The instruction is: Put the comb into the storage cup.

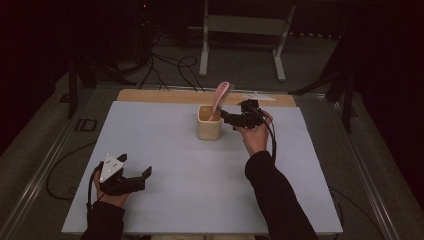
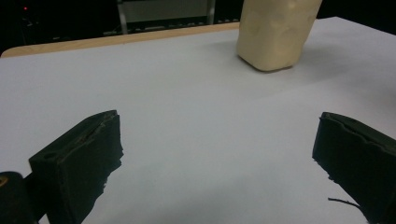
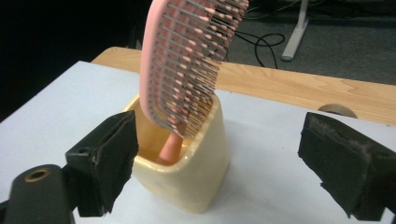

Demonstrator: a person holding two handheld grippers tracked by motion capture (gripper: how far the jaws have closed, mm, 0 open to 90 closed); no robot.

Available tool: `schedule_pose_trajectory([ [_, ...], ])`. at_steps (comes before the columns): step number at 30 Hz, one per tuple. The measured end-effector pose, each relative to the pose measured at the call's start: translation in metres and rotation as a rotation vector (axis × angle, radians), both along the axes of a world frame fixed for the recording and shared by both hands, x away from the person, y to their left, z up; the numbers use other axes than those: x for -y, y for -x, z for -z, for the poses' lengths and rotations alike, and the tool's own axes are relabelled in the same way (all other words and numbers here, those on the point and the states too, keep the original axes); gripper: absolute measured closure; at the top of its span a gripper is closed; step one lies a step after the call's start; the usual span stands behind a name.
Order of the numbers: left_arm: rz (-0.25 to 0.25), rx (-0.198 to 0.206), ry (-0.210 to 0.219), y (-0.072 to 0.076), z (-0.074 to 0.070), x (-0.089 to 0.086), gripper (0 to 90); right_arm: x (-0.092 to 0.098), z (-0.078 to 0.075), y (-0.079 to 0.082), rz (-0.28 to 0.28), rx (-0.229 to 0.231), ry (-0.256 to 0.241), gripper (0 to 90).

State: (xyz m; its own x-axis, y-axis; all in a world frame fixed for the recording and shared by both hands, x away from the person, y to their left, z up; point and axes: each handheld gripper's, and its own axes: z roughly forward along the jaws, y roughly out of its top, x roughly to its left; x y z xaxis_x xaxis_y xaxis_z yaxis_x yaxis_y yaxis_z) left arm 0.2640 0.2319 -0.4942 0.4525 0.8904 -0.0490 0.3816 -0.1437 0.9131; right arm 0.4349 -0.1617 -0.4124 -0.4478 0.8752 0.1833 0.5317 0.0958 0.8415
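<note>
High view: cream cup [image 1: 209,125] at the desk's [image 1: 200,195] far middle holds a pink hairbrush [image 1: 220,97], handle down; right gripper [image 1: 235,117] just beside it, left gripper [image 1: 134,167] near the front-left.
Left gripper view: jaws wide, holding nothing; cup [image 2: 275,32] well ahead.
Right gripper view: jaws wide, flanking the cup [image 3: 187,172], touching nothing; brush [image 3: 187,65] leans inside.

1. One cream holder cup [image 1: 209,123] stands toward the far side of the white worktop [image 1: 200,175].
2. One pink hairbrush [image 3: 182,60] stands handle-down inside that cup, its head leaning above the rim.
3. Two hand-held grippers: the right hand-held gripper [image 1: 231,120] just beside the cup, the left hand-held gripper [image 1: 134,168] well apart from it, near the front edge.
</note>
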Motion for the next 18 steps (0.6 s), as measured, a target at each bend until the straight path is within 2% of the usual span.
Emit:
schedule_pose_trajectory([
  [6, 0.000, 0.002, 0.000, 0.000, 0.000, 0.000, 1.9, 0.006, -0.003, 0.008, -0.010, 0.014, 0.008, 11.1],
  [13, -0.002, 0.002, 0.001, 0.000, 0.000, 0.000, 1.8, 0.017, -0.006, 0.020, -0.030, 0.034, 0.043, 10.7],
  [18, -0.003, 0.002, 0.001, 0.000, 0.000, -0.001, 1.7, 0.027, -0.006, 0.031, -0.035, 0.045, 0.031, 10.8],
])
